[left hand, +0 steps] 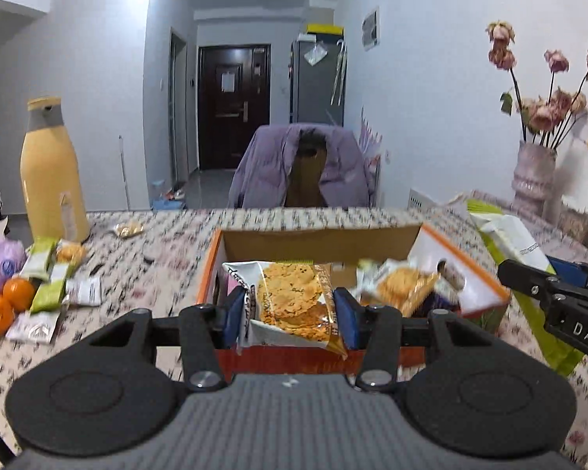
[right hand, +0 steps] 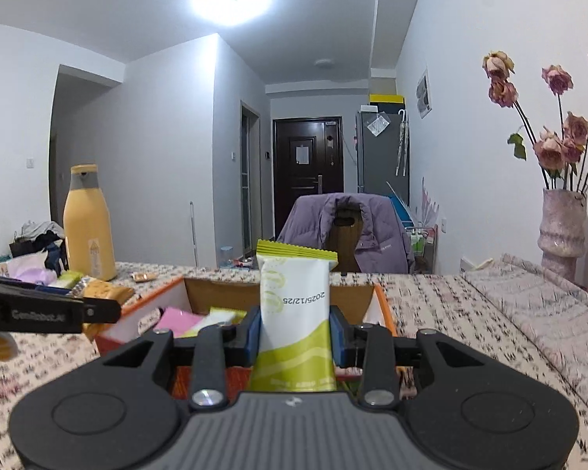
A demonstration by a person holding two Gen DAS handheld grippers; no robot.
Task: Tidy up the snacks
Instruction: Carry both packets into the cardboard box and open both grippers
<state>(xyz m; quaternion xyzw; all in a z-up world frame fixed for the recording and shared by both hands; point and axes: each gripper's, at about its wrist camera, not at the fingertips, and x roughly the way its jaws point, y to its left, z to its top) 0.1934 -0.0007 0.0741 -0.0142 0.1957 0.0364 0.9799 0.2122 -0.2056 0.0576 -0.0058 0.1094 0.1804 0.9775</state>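
Now, in the left wrist view, my left tool [left hand: 290, 315] pinches a cracker packet [left hand: 290, 301] between its blue pads [left hand: 233, 319], the packet standing above the near edge of the box [left hand: 466, 274]. No earlier picture is given, so I describe only the grip: the pads press both sides of the wrapper. The box, open-topped with orange rims, sits on the patterned worktop [left hand: 156, 250] and already contains a second cracker packet [left hand: 403, 286] and other wrappers. Left of the box lie green bars [left hand: 53, 288] and white sachets [left hand: 84, 290], with oranges [left hand: 6, 301] at the frame's edge and a yellow bottle [left hand: 53, 172] behind them. My right tool [left hand: 556, 297] enters from the right.

In the right wrist view, my right tool [right hand: 294, 337] clamps a green-and-white bar [right hand: 294, 313] upright between its pads [right hand: 251, 338], held over the box [right hand: 149, 305], its crimped top edge uppermost and a printed date showing upside down. Inside the box I see a pink packet [right hand: 178, 321]. My left tool [right hand: 58, 311] reaches in from the left, the cracker packet [right hand: 106, 291] beyond it. A vase [right hand: 562, 231] of dried roses stands at the right, and a chair [right hand: 347, 235] draped with a purple jacket faces the far edge of the worktop [right hand: 470, 305].
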